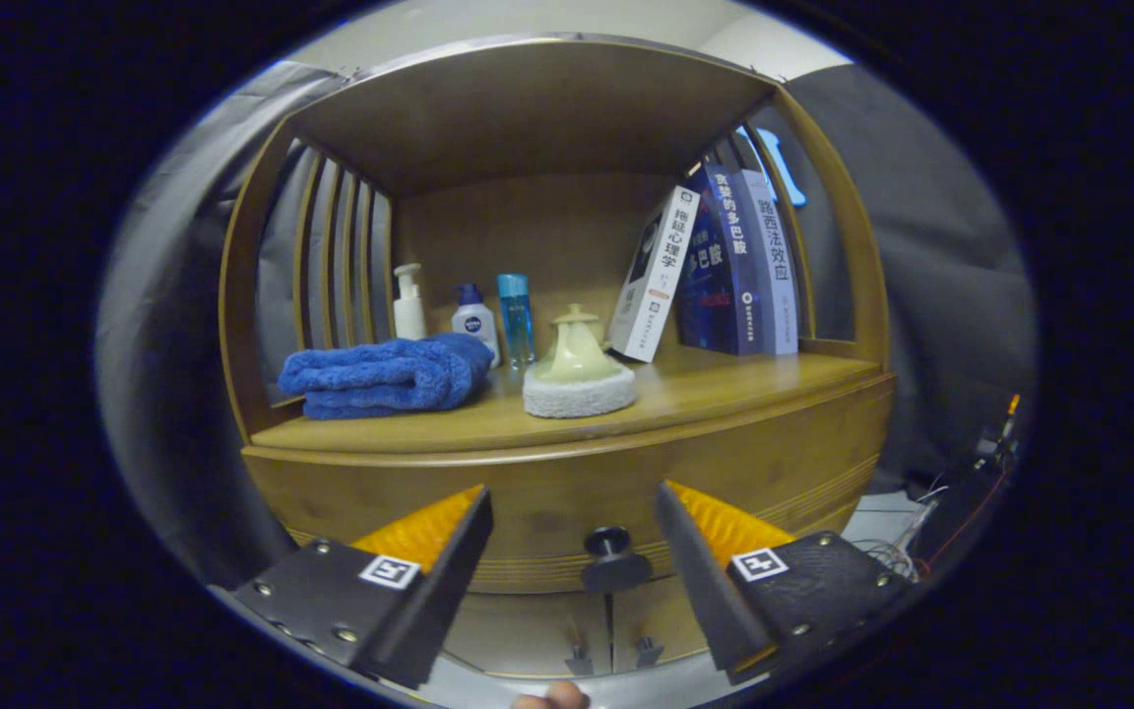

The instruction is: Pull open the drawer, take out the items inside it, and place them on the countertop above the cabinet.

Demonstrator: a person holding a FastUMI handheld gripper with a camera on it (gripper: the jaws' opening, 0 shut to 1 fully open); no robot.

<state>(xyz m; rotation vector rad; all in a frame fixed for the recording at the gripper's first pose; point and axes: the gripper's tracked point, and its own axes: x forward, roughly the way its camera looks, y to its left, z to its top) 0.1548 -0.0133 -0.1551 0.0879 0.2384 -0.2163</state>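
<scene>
- Facing the jaws, the drawer [567,492] of the wooden cabinet is closed, and its dark round knob [612,563] sits between the two fingers, a little ahead of them.
- The gripper [575,507] has its jaws spread wide and holds nothing.
- On the bench [724,389] above the drawer lie a folded blue towel [385,377] and a pale green scrubber [579,374].
- Behind them stand three small bottles [473,320], and at the right some books [715,266] lean.
- Below the drawer are two cabinet doors [567,630] with small handles.
</scene>
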